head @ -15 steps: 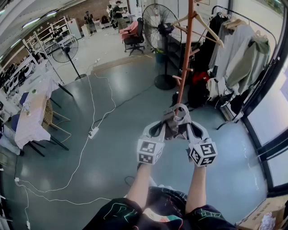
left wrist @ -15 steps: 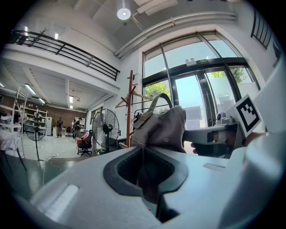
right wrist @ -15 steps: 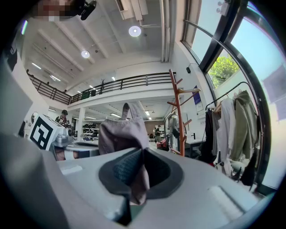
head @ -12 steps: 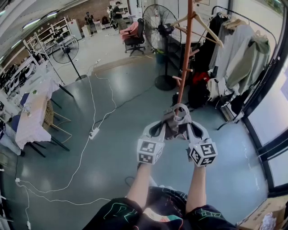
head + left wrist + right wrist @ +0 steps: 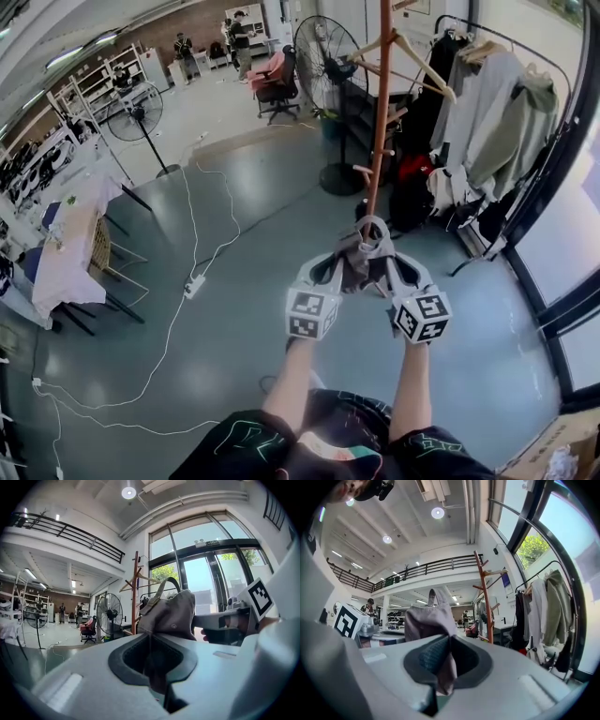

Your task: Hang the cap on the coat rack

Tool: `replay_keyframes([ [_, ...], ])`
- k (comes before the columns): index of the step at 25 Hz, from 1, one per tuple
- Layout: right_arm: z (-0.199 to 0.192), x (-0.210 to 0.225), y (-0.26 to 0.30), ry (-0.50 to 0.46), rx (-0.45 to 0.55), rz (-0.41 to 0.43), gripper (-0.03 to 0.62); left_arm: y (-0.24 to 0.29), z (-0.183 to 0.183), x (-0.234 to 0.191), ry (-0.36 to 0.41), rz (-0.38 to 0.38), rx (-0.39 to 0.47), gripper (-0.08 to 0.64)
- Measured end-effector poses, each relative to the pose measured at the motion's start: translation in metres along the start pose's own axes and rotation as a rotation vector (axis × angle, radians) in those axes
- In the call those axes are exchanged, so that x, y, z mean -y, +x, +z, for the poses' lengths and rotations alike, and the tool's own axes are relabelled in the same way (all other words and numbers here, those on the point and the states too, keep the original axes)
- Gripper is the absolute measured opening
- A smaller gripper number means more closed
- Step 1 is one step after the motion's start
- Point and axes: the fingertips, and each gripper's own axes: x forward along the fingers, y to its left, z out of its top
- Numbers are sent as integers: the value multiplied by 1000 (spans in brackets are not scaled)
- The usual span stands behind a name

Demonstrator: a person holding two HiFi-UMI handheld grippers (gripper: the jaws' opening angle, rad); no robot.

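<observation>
1. Cap (image 5: 364, 253) sat held between both my grippers, on the near side of the coat rack (image 5: 379, 122).
2. My left gripper (image 5: 340, 272) had its jaws closed on the fabric.
3. My right gripper (image 5: 388, 272) pinched the other side.

A glossy grey floor (image 5: 262, 211) is crossed by white cables (image 5: 174, 319) joined at a power strip (image 5: 195, 280); a pedestal fan (image 5: 328, 66) and the coat rack (image 5: 380, 103) are stood on it.

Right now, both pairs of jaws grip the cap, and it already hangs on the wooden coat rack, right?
Not quite. Both pairs of jaws do grip the cap, but the head view shows it held short of the coat rack, not hanging on it.
</observation>
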Motion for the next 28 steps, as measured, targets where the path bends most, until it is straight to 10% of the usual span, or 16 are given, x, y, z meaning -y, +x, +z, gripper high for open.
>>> replay_keyframes([
  [28,-73,51,129,110,-195,-42,26,114,-72,-90,-152,-42,-157,29],
])
